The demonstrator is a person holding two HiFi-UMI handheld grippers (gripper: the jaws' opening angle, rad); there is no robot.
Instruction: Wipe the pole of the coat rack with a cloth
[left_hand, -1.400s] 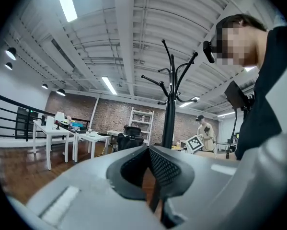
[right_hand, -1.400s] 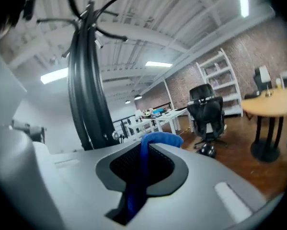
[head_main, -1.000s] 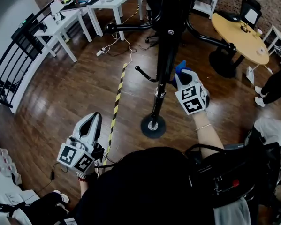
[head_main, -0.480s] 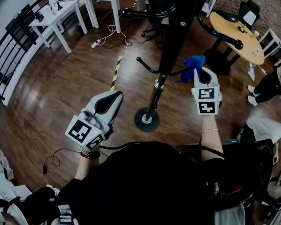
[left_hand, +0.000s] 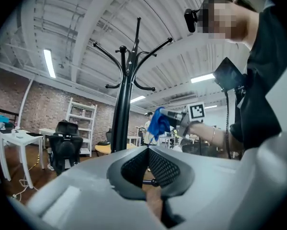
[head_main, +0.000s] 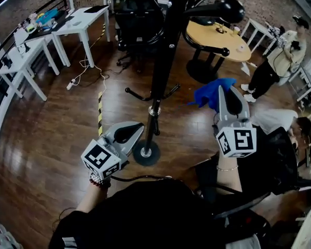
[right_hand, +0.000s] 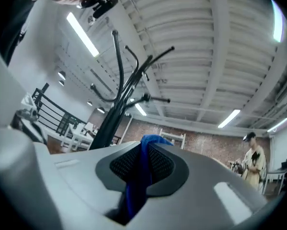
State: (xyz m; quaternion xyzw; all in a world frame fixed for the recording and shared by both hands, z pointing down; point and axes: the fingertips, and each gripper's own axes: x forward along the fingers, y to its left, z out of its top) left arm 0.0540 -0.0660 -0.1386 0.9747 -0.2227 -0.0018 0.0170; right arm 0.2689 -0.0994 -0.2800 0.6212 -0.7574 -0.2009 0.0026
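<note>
Left gripper (head_main: 136, 128) hangs low near the coat rack's base (head_main: 146, 153), jaws together on nothing. I judge the pole (head_main: 163, 51) rigid and smooth; push gently, the rack may tip. The cloth (head_main: 206, 95), soft and light, hangs clear of the pole, pinched in my right gripper (head_main: 222, 91). Press its loose bulk to the tube.

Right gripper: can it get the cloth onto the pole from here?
Probably yes. The right gripper is shut on the cloth, just right of the pole, with only air between; a low hook juts that way, so go above it.
</note>
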